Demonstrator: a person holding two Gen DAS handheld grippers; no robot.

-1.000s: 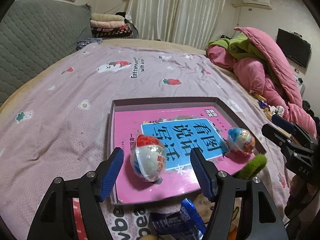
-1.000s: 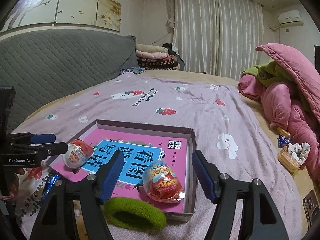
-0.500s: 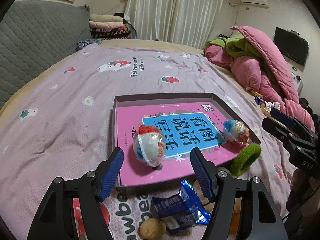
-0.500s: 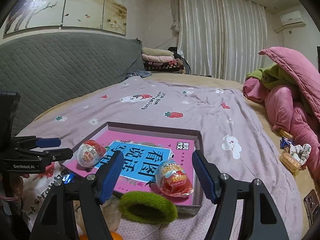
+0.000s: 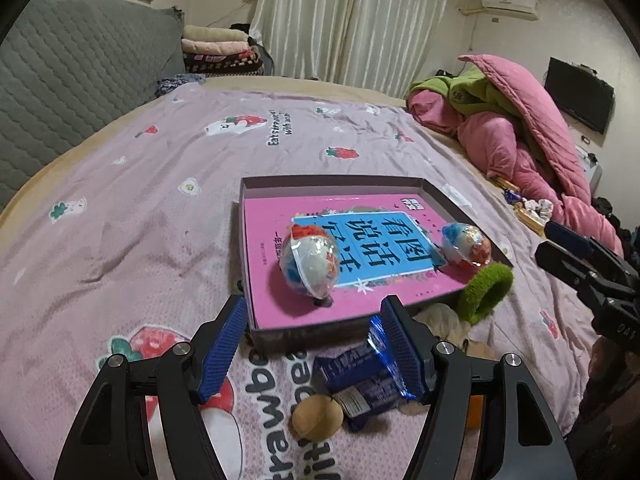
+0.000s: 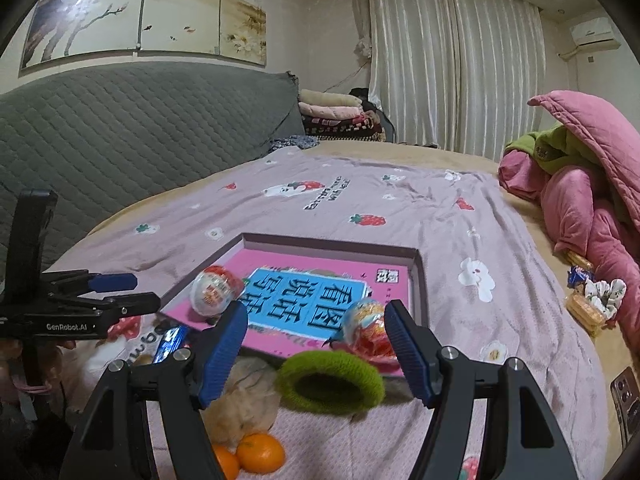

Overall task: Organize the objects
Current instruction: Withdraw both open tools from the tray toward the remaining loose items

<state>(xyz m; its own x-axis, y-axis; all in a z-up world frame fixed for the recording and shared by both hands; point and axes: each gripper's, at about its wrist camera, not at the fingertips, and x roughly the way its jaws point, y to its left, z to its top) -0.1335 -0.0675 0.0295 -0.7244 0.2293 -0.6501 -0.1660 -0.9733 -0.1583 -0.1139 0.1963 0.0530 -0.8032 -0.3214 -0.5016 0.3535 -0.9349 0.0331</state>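
Lilac strawberry-print bedspread (image 5: 120,208), grey quilted headboard (image 6: 120,136), white curtains (image 6: 452,60)

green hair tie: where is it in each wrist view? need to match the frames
Left wrist: green hair tie at right, standing on edge just off the box's near right corner.
Right wrist: low centre, between the open fingers, against the box's near edge.
Shared landmark: the pink book with the blue label, lying in the box.
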